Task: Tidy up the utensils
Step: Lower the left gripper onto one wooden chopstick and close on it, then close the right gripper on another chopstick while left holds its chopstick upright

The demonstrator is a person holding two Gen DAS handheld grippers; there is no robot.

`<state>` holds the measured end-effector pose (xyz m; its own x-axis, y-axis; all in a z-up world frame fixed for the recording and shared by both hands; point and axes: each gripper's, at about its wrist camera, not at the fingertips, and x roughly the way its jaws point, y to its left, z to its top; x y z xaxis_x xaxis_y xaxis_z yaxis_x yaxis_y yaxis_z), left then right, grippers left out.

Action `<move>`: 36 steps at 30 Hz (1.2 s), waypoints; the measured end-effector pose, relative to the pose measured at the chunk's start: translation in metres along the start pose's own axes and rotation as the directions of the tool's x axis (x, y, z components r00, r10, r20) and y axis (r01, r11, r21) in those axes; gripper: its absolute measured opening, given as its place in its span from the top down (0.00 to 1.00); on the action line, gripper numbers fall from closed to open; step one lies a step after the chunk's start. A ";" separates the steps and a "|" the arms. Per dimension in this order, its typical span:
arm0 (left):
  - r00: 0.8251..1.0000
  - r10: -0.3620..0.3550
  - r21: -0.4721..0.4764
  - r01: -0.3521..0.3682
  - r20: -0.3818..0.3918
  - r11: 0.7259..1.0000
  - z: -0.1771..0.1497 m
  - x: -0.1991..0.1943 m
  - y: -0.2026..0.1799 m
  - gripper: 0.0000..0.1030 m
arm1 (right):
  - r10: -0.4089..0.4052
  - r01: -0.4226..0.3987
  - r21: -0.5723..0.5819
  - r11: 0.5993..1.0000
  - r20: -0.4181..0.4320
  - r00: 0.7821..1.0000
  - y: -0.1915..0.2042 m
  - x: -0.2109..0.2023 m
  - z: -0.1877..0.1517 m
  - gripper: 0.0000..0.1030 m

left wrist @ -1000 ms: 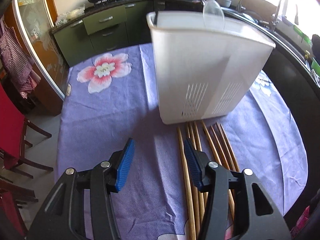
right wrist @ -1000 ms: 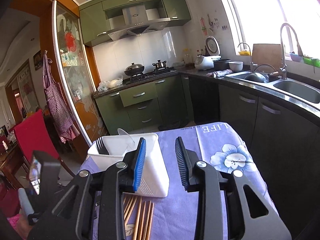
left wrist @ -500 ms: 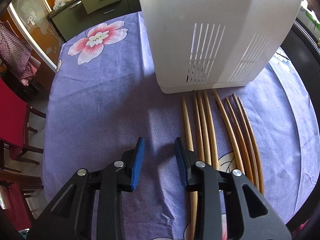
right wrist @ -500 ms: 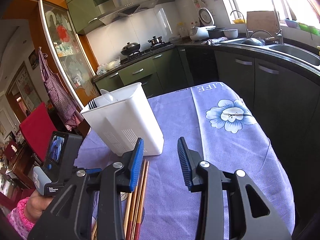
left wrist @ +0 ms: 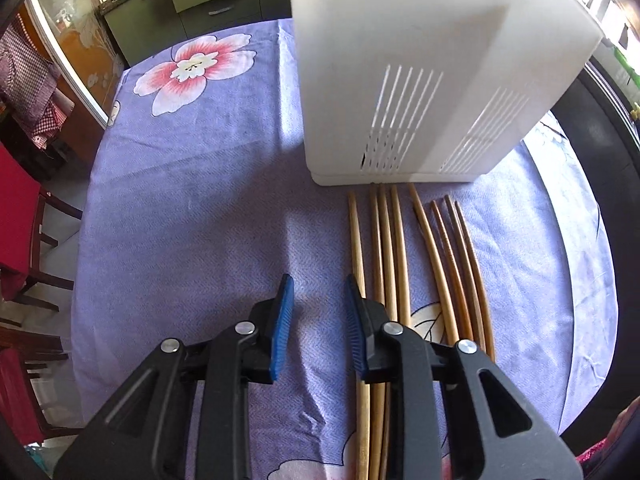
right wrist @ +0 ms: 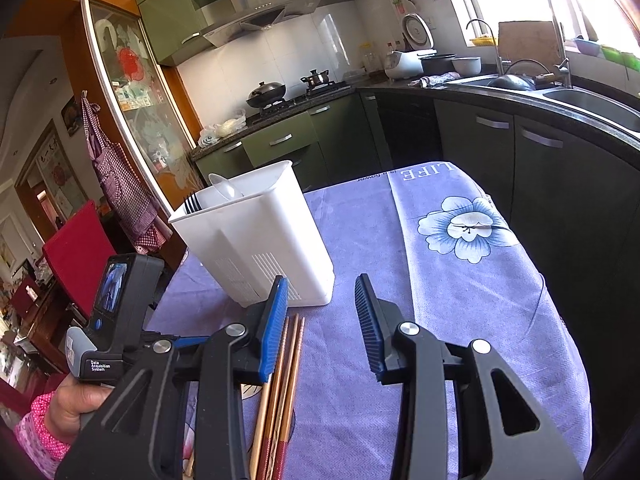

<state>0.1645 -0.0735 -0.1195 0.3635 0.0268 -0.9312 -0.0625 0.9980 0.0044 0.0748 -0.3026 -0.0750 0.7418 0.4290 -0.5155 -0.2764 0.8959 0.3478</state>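
left tongs (left wrist: 318, 312) gaping, empty, low beside the chopsticks (left wrist: 384, 248) lying against the white holder (left wrist: 420, 80) mid-tabletop; right tongs (right wrist: 322, 320) gaping too. better straddle one stick squarely before pinching.

Not much to read here. The small black device (right wrist: 107, 322) on the left hand-held gripper has a white label saying "Data Acquisition System" on its lower corner. The purple tablecloth (right wrist: 460, 280) on the desk has "LIFE" printed upside down near its far edge, plus a smaller line next to it — looks like "is a flower", too tiny to be sure. The left wrist view has no readable text.
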 end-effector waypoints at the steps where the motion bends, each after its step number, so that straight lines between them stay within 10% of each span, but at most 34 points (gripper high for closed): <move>1: 1.000 -0.005 -0.001 0.005 0.001 1.000 0.000 -0.001 0.000 0.75 | 0.000 0.000 -0.002 1.000 -0.004 1.000 0.000 0.001 0.000 0.65; 13: 0.999 -0.009 0.055 0.011 -0.040 0.998 -0.007 0.008 -0.013 0.72 | -0.004 0.004 0.010 1.000 -0.010 1.000 -0.005 0.000 0.000 0.65; 25: 0.999 -0.038 0.106 0.042 -0.036 0.993 -0.010 0.004 -0.024 0.94 | -0.007 0.000 -0.068 0.998 -0.115 0.993 0.015 0.021 -0.005 0.56; 36: 0.987 -0.051 0.106 0.035 0.152 0.994 -0.020 -0.055 0.003 0.94 | -0.082 0.008 -0.221 0.975 -0.330 0.940 0.039 0.091 -0.044 0.75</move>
<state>0.1260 -0.0736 -0.0753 0.5031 -0.0155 -0.8641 0.0494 0.9987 0.0109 0.1045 -0.2239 -0.1425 0.5187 0.3680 -0.7717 -0.3987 0.9026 0.1624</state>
